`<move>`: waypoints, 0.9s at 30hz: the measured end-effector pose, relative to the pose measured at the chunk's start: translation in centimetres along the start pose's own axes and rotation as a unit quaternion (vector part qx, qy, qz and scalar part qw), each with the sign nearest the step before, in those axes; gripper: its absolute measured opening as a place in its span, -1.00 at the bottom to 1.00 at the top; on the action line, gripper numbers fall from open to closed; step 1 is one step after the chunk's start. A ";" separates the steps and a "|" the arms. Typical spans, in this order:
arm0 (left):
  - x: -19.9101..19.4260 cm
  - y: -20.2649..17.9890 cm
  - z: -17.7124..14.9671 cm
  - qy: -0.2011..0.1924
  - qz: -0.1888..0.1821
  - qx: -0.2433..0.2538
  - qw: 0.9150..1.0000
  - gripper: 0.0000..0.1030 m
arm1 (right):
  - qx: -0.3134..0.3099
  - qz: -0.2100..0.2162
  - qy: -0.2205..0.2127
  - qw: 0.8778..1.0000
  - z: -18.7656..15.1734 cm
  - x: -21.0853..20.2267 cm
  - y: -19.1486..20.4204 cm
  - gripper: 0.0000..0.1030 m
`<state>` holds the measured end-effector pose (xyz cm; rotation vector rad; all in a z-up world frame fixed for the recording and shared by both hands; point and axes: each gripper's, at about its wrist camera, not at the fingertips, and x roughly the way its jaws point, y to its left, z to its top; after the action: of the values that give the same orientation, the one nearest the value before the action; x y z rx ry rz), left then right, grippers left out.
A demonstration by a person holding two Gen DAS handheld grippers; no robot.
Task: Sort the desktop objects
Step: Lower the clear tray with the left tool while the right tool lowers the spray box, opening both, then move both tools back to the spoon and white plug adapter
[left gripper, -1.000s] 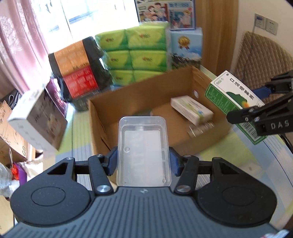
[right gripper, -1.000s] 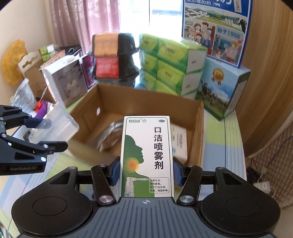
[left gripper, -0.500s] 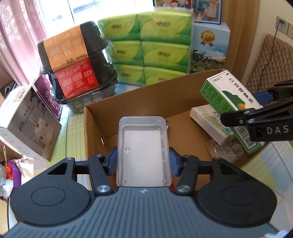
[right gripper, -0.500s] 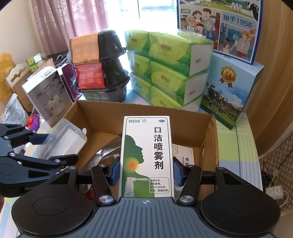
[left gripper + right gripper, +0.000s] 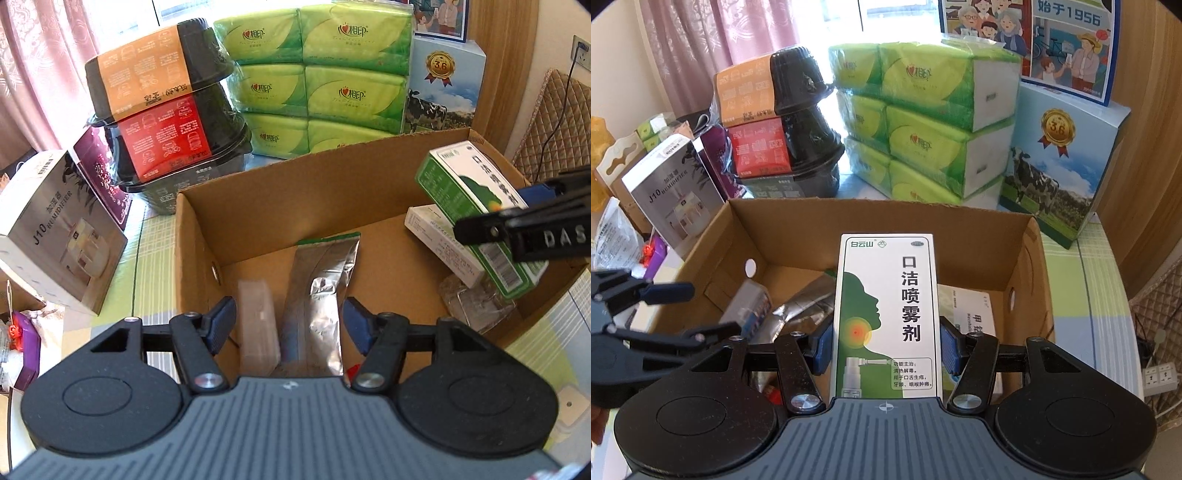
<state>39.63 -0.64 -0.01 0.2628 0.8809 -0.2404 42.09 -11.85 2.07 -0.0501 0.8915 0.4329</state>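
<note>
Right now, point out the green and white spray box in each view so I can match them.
Left wrist view: spray box at far right, held over the cardboard box by the right gripper.
Right wrist view: spray box at centre, between that gripper's pads.
Shared landmark: the green tissue packs behind the cardboard box.

Left gripper (image 5: 288,317): black linkage arms, blue pads on fingers (image 5: 221,323), silver screws at pivots, two round black discs on grey ribbed housing (small crosshair mark at centre front). Right gripper (image 5: 884,345): same build, black arms, blue pads, silver screws, ribbed grey body. White "DAS" lettering on its black finger, seen from left wrist view.
</note>
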 end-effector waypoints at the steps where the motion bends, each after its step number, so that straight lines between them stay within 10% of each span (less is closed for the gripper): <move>1: -0.2 0.1 -0.1 -0.001 0.001 -0.001 1.000 0.16 | 0.002 0.004 -0.005 1.000 0.1 0.0 0.1 0.03; 13: -4.0 0.5 -2.2 -0.020 0.005 -0.008 1.000 0.29 | -0.005 0.014 -0.048 0.999 -1.7 -4.8 -0.1 0.39; 27: -12.4 -1.3 -9.8 -0.033 -0.022 -0.056 0.998 0.71 | -0.021 0.010 -0.034 0.999 -12.3 -15.3 0.3 0.77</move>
<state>24.51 2.49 3.51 0.1301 0.8315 -0.2380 24.49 -19.58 5.94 -0.0647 0.8169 0.4696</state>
